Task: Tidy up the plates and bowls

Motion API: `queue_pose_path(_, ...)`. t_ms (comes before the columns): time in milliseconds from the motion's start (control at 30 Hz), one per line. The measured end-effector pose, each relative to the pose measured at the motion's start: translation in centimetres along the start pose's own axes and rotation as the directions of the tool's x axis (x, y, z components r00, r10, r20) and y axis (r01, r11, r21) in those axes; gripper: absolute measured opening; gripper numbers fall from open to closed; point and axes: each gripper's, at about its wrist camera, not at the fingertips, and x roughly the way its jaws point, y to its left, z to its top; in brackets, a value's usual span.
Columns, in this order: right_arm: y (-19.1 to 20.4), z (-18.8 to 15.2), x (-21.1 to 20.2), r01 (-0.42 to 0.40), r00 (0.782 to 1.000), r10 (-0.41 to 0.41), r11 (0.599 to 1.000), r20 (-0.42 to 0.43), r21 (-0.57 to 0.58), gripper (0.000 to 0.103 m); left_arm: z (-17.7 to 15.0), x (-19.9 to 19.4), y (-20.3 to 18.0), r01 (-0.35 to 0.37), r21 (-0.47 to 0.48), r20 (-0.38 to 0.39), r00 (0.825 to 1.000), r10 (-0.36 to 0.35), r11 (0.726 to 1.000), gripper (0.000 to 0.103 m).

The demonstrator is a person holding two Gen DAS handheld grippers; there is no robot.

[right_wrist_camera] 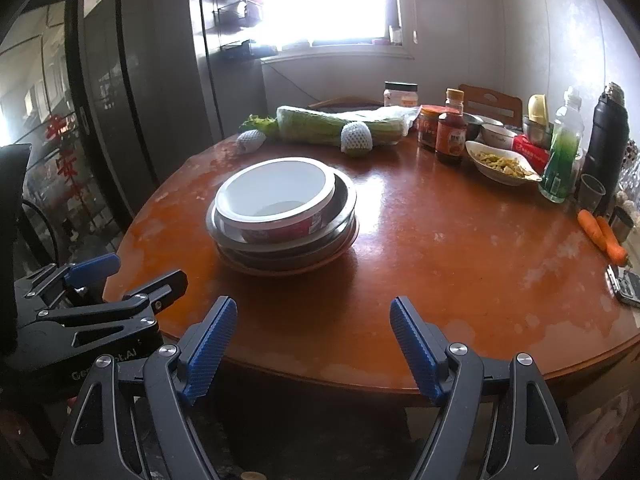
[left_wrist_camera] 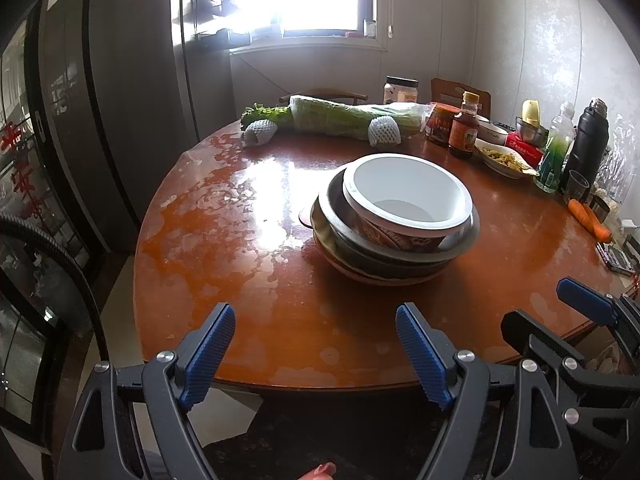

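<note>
Bowls and plates sit nested in one stack (left_wrist_camera: 394,224) near the middle of the round wooden table (left_wrist_camera: 224,240). A white bowl (left_wrist_camera: 408,196) with a printed side rests on top, inside a metal bowl (left_wrist_camera: 466,236). Darker dishes lie under that, and a pale plate (left_wrist_camera: 384,278) sits at the bottom.

Judging from how they lie now, the gathering looks largely done. The white bowl sits off-centre in the metal one, so the pile may want squaring up.

At the far right of the table, a white dish holding food (right_wrist_camera: 502,162) and a small bowl (right_wrist_camera: 498,134) stand among bottles and jars. Whether those belong to the job I cannot tell.

Both of my claws are back at the near edge of the table, well apart from the stack, tipped downward toward the tabletop. My left gripper (left_wrist_camera: 316,354) stands wide with nothing between its blue pads (left_wrist_camera: 212,352). My right gripper (right_wrist_camera: 312,346) is just as wide and equally empty. Each is beside the other, the right gripper's fingers showing at the left view's lower right corner.
</note>
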Motion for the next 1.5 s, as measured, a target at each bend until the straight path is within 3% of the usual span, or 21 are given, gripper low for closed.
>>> queue_pose_path(1500,-0.86,-0.05,0.54,0.004,1.0,-0.004,1.0,-0.019,0.019,0.08,0.09,0.6,-0.41,-0.004,0.023,-0.017,1.0,0.004,1.0,0.082)
